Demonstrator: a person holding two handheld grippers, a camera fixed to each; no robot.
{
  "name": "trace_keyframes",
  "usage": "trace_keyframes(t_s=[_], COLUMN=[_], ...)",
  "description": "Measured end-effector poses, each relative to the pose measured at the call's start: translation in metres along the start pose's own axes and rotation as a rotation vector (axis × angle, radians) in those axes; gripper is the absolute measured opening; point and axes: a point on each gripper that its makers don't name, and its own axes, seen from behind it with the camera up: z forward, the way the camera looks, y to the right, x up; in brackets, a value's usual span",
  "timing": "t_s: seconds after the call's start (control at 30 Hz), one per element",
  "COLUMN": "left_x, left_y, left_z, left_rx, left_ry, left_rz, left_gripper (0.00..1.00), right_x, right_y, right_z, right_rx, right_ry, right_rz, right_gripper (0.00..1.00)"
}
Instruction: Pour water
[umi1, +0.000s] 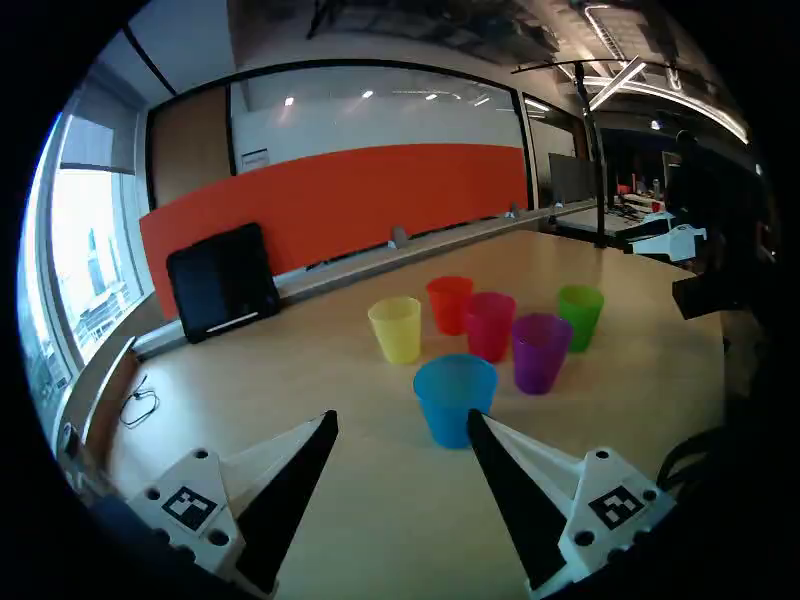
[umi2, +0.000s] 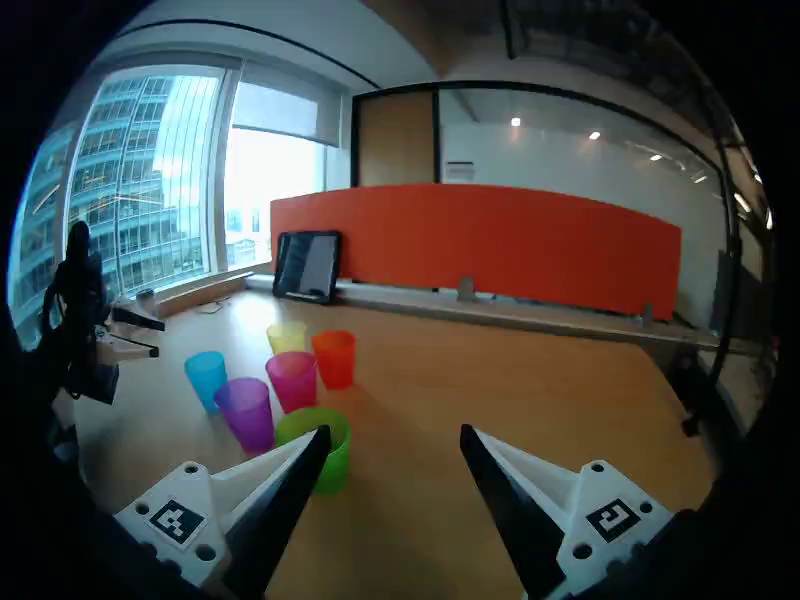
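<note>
Wooden table (umi1: 360, 520) bears 6 upright translucent coloured cups (umi1: 488, 325).

No words or numbers can be read. Black-and-white coded squares (umi1: 190, 507) sit on the left gripper (umi1: 400, 412) and right gripper (umi2: 393, 428), pattern only. A small white notice (umi1: 253, 160) on the far wall (umi1: 400, 125) is too small to read.

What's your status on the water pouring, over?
Left tool and right tool open, empty. Six cups clustered: blue cup before left, green cup before right. Nothing blocking.
</note>
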Motion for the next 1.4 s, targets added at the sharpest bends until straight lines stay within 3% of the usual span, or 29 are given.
trace_keyframes(t_s=[0.13,0.5,0.7,1.0,1.2,1.4], left_x=[0.013,0.041,0.048,0.056,0.051,0.05], left_y=[-0.01,-0.037,-0.047,-0.061,-0.067,-0.069], left_z=[-0.006,-0.026,-0.033,-0.039,-0.037,-0.035], left_rx=[0.057,0.216,0.29,0.383,0.437,0.475], left_ry=[0.062,0.219,0.271,0.327,0.33,0.348], left_rz=[-0.01,-0.099,-0.142,-0.186,-0.167,-0.15], left_gripper=[0.96,0.96,0.96,0.96,0.96,0.96], right_x=[0.016,0.05,0.063,0.071,0.068,0.064], right_y=[0.014,0.037,0.044,0.051,0.051,0.047], right_z=[-0.002,-0.012,-0.016,-0.022,-0.024,-0.023], right_rx=[-0.063,-0.202,-0.278,-0.396,-0.443,-0.45], right_ry=[0.074,0.248,0.321,0.373,0.377,0.383], right_rz=[0.012,0.045,0.045,0.031,0.02,0.045], right_gripper=[1.0,1.0,1.0,1.0,1.0,1.0])
